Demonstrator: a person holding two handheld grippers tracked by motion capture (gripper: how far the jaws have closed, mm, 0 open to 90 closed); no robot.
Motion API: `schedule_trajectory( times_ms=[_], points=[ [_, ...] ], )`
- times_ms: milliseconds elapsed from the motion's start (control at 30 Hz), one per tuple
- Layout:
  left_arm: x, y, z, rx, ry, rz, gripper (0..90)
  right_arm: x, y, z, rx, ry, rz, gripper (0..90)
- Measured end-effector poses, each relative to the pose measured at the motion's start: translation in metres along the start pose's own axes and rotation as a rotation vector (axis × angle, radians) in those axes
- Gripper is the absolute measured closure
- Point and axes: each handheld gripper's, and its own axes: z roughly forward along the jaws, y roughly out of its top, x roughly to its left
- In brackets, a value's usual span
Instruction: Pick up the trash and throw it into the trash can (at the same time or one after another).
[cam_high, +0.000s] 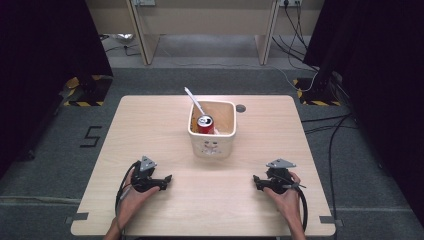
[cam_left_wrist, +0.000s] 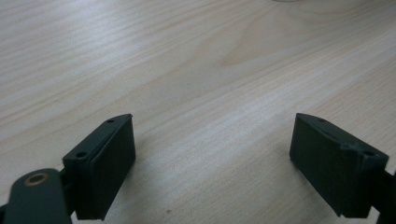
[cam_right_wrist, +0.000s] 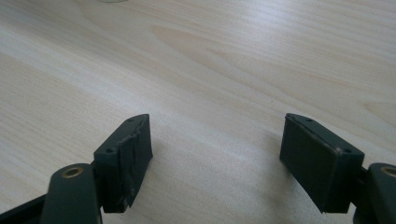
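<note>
Lying pale and wooden across the dark grey floor, surface (cam_high: 150, 125) carrying one white container (cam_high: 212, 145) toward its far middle. Using that container as the landmark: standing inside it, red can (cam_high: 205, 123), upright, top showing; leaning out over its far left rim, white spoon (cam_high: 194, 101). Sitting just beyond its far right corner, small dark hole in the board (cam_high: 241, 108).

Resting well short of the container on the near left, left gripper (cam_high: 165, 182), jaws standing wide apart with nothing but bare wood between them, pointing inward. Resting well short of the container on the near right, right gripper (cam_high: 256, 181), jaws likewise spread wide and holding nothing.

Judging by the layout: waiting at the starting pose, no reach begun yet, can and spoon untouched. Probably calling next for lifting one gripper forward over the container's near wall, coming down around the can from above without knocking the spoon handle.
</note>
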Motion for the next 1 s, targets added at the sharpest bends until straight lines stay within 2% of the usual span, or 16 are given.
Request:
schedule_trajectory(
  times_ms=[133,367,600,1000],
  points=[
    [0.000,0.000,0.000,0.000,0.000,0.000,13.4,0.002,-0.001,-0.002,0.004,-0.010,-0.013,24.4],
    [0.000,0.000,0.000,0.000,0.000,0.000,13.5,0.003,-0.008,-0.005,-0.014,-0.002,0.009,20.6],
    [0.000,0.000,0.000,0.000,0.000,0.000,13.5,0.006,-0.014,-0.006,-0.038,-0.005,0.008,15.3],
    [0.000,0.000,0.000,0.000,0.000,0.000,13.5,0.007,-0.016,-0.007,-0.040,-0.005,0.008,14.9]
  ],
)
